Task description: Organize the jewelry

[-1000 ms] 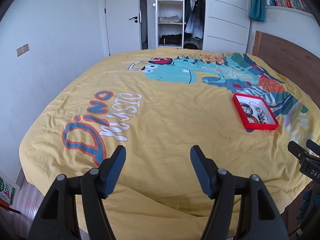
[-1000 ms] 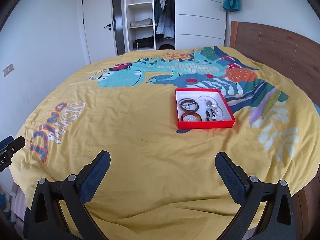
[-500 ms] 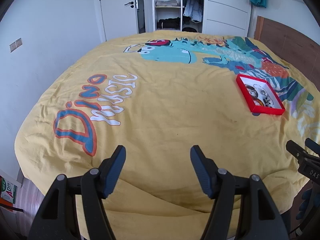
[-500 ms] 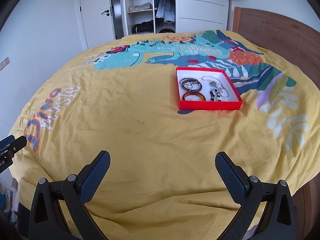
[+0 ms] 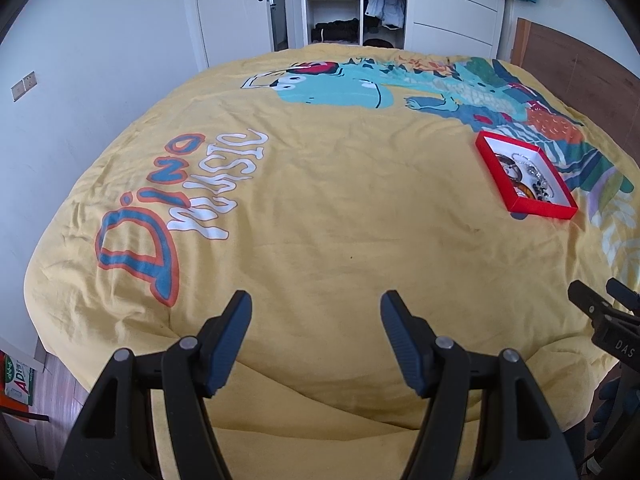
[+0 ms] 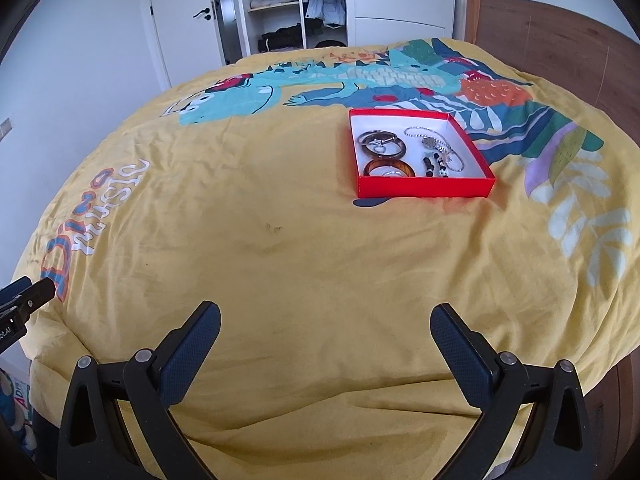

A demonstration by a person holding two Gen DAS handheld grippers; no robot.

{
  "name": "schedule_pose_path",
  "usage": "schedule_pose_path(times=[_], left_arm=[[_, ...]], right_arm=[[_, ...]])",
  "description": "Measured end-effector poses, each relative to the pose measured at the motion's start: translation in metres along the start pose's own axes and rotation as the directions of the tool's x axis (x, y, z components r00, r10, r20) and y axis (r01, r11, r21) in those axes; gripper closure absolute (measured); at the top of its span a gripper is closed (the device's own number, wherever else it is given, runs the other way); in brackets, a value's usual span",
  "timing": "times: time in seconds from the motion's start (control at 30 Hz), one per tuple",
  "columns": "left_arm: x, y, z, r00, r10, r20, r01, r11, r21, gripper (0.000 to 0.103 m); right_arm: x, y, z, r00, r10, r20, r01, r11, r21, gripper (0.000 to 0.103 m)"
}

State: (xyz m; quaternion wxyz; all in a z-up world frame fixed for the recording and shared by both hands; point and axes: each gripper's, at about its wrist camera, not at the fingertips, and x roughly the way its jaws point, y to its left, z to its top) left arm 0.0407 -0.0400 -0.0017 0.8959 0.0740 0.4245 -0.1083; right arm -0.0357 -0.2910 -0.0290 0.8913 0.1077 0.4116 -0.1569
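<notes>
A red shallow box (image 6: 424, 190) with a white inside lies on the yellow bed cover. It holds a brown bangle (image 6: 389, 169), a metal bangle (image 6: 380, 140), a silver chain (image 6: 436, 144) and dark beads (image 6: 434, 164). The box also shows in the left wrist view (image 5: 540, 210), far right. My right gripper (image 6: 326, 336) is open and empty, well short of the box, over the near part of the bed. My left gripper (image 5: 316, 320) is open and empty, left of the box and far from it.
The yellow dinosaur-print cover (image 6: 280, 248) spans the whole bed. A wooden headboard (image 6: 560, 44) stands at the right. An open wardrobe (image 6: 296, 4) and a white door (image 6: 184, 20) are behind the bed. The bed's near edge drops off below both grippers.
Both grippers have moved forward and tilted down toward the bed. The red box looks nearer and larger in both views. Both stay open.
</notes>
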Motion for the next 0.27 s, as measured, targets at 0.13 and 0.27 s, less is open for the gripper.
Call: schedule_pose_path(times=[0.13, 0.27], left_arm=[[0.0048, -0.0012, 0.0021, 1.0, -0.007, -0.009, 0.007, 1.0, 0.0, 0.038], [0.0097, -0.0013, 0.0027, 1.0, -0.01, -0.018, 0.01, 1.0, -0.004, 0.038]], right_arm=[[0.0046, 0.0013, 0.0003, 1.0, 0.002, -0.01, -0.002, 1.0, 0.0, 0.0], [0.008, 0.0019, 0.0008, 1.0, 0.002, -0.016, -0.002, 1.0, -0.003, 0.0]])
